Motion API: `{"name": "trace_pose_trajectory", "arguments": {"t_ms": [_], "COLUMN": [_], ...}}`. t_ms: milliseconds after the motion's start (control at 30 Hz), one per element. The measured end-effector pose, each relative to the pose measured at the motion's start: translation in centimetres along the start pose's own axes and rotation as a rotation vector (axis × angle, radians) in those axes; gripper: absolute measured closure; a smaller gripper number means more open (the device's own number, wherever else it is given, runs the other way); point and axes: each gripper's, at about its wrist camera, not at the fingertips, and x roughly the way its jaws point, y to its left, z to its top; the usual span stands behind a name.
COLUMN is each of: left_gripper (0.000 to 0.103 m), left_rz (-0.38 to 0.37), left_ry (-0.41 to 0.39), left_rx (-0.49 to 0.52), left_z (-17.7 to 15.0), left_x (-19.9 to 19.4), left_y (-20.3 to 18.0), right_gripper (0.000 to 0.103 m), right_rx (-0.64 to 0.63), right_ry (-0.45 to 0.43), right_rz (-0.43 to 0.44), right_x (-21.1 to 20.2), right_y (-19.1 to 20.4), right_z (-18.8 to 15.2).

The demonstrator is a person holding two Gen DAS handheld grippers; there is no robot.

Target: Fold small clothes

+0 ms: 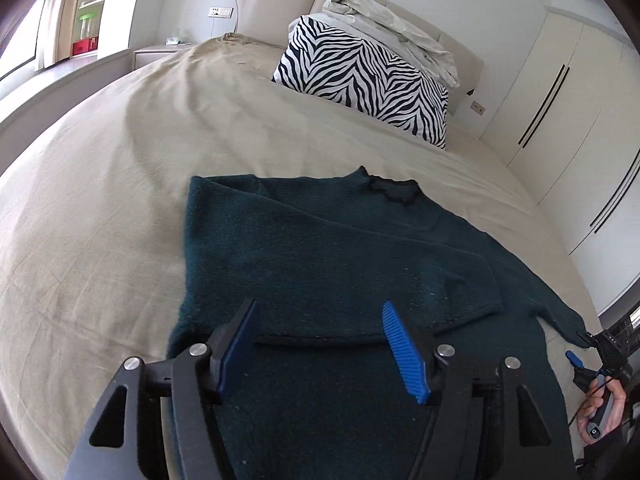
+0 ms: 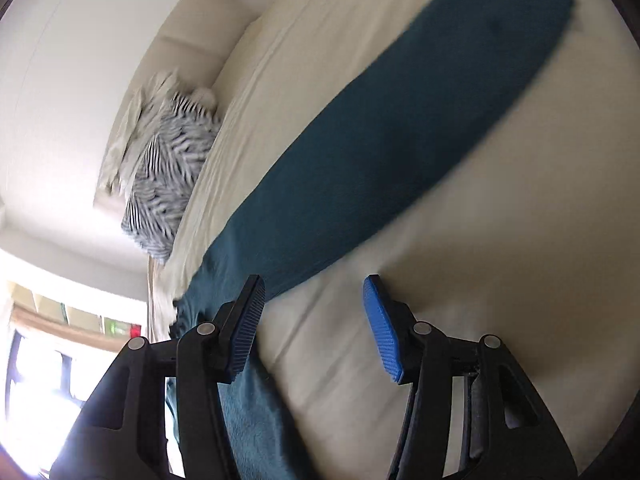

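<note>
A dark teal knit sweater (image 1: 320, 248) lies flat on the beige bed sheet (image 1: 100, 200), collar toward the headboard, with one sleeve folded across its body. My left gripper (image 1: 320, 320) is open and empty just above the sweater's lower part. My right gripper (image 2: 314, 292) is open and empty above the sheet, beside the sweater's outstretched other sleeve (image 2: 400, 132). The right gripper also shows at the right edge of the left wrist view (image 1: 580, 344), at the tip of that sleeve.
A zebra-print pillow (image 1: 360, 76) with a crumpled white duvet (image 1: 384, 24) on it stands against the headboard. White wardrobe doors (image 1: 560, 112) line the right side. A window and a nightstand (image 1: 156, 52) are at the far left.
</note>
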Motion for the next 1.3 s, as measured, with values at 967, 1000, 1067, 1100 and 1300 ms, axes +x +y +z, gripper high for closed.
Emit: {"name": "trace_pose_trajectory", "arguments": {"t_ms": [967, 1000, 1067, 1100, 1300], "left_gripper": [0.031, 0.03, 0.03, 0.03, 0.023], "left_rz": [-0.292, -0.307, -0.333, -0.346, -0.407], "left_ry": [0.148, 0.158, 0.186, 0.201, 0.285], "left_rx": [-0.195, -0.205, -0.223, -0.234, -0.274], "left_z": [-1.6, -1.7, -1.9, -2.1, -2.9], "left_x": [3.4, 3.6, 4.4, 4.8, 7.8], "left_y": [-4.8, -4.9, -5.2, -5.4, -7.3], "right_gripper": [0.092, 0.092, 0.092, 0.092, 0.089], "right_rx": [-0.999, -1.067, -1.129, -1.135, -1.085], "right_ry": [0.047, 0.081, 0.142, 0.181, 0.238], "right_rz": [-0.172, -0.169, -0.167, -0.172, -0.174], "right_x": [5.1, 6.6, 9.3, 10.1, 10.5], "right_y": [21.8, 23.3, 24.7, 24.4, 21.5], "right_z": [-13.0, -16.4, -21.8, -23.7, -26.5]}}
